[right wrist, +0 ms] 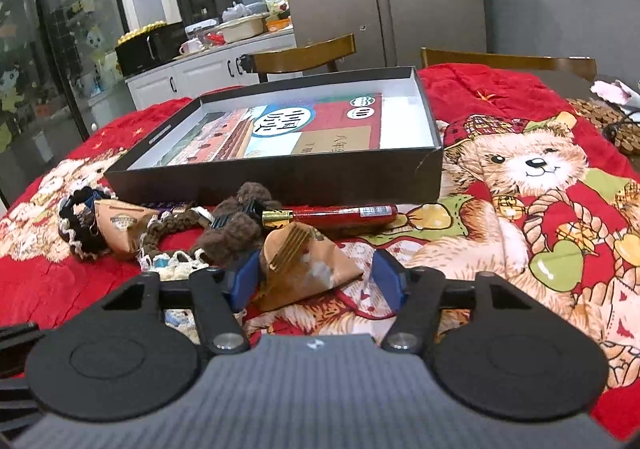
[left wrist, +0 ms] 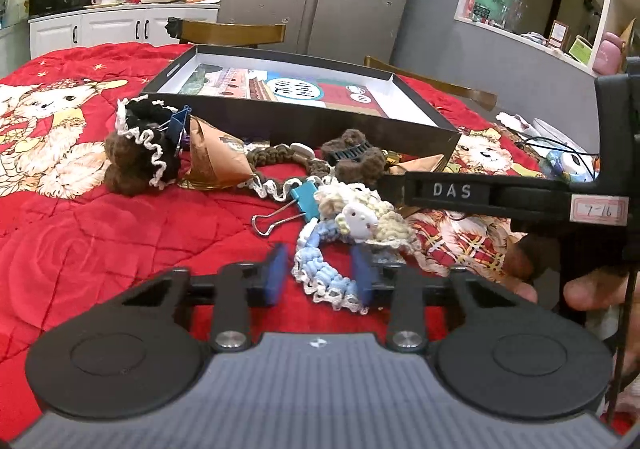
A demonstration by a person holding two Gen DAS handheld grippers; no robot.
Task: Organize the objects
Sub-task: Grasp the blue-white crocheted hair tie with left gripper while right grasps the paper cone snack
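Note:
A black shallow box (left wrist: 304,117) (right wrist: 280,177) with a book inside lies on the red bear quilt. In front of it is a pile of small things. My left gripper (left wrist: 320,273) is open, its blue pads either side of a light-blue crochet band with a white doll face (left wrist: 344,245). A blue binder clip (left wrist: 300,201), a brown paper packet (left wrist: 212,161) and brown crochet pieces (left wrist: 352,157) lie beyond. My right gripper (right wrist: 316,281) is open around a brown pyramid paper packet (right wrist: 312,269). A red tube (right wrist: 340,215) lies behind it.
The right gripper's black body (left wrist: 520,201) crosses the right of the left wrist view. Wooden chairs (right wrist: 304,57) stand behind the table. A woven mat (right wrist: 600,117) and cables sit at the far right. A fridge and kitchen counter are in the background.

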